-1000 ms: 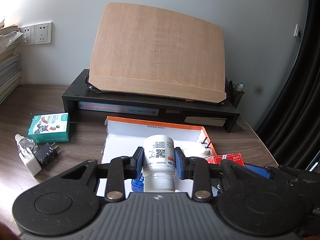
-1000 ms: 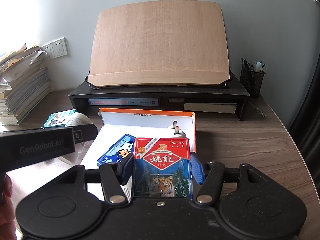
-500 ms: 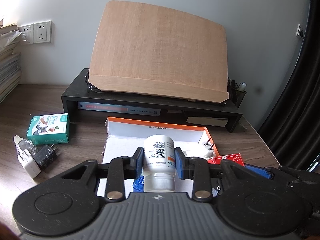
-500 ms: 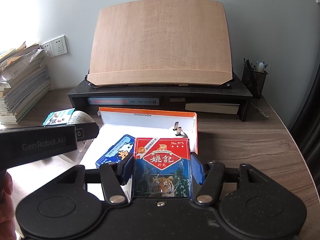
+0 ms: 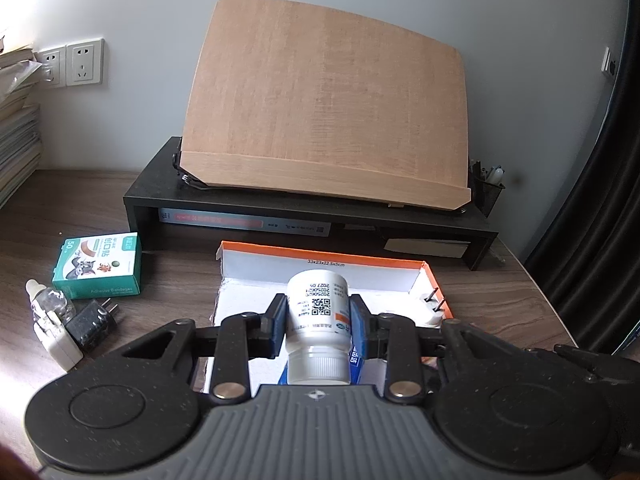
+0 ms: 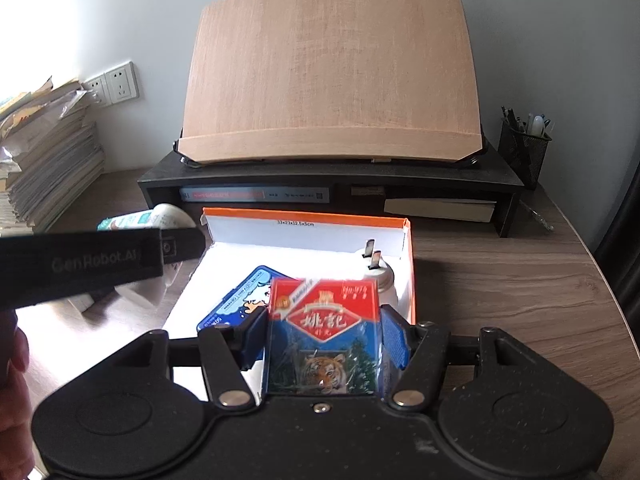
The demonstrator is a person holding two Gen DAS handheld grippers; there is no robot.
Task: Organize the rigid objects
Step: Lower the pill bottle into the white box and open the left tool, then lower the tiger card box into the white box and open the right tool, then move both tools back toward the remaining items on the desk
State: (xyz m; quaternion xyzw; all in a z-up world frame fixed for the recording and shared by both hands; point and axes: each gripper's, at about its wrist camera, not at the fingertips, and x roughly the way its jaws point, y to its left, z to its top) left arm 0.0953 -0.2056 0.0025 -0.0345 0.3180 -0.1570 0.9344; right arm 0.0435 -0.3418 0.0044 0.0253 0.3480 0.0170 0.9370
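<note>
My left gripper (image 5: pixel 317 320) is shut on a white pill bottle (image 5: pixel 317 316), held lying along the fingers with its cap toward the camera, above the orange-rimmed white box (image 5: pixel 320 249). My right gripper (image 6: pixel 324 332) is shut on a red and blue playing card pack (image 6: pixel 323 336) with a tiger picture, held over the same box (image 6: pixel 304 213). In the box lie a blue case (image 6: pixel 236 300) and a white plug adapter (image 6: pixel 380 276). The left gripper's body (image 6: pixel 100 264) crosses the left of the right wrist view.
A green bandage box (image 5: pixel 100 260), a small dropper bottle (image 5: pixel 46 300), a black charger (image 5: pixel 94 320) and a white charger (image 5: pixel 56 336) lie on the wooden desk left of the box. Behind stands a black monitor riser (image 5: pixel 280 204) with a wooden board (image 5: pixel 328 104). A pen holder (image 6: pixel 524 148) stands right.
Both grippers have moved forward over the box with their objects still held. The card pack has tilted so its top face shows.
</note>
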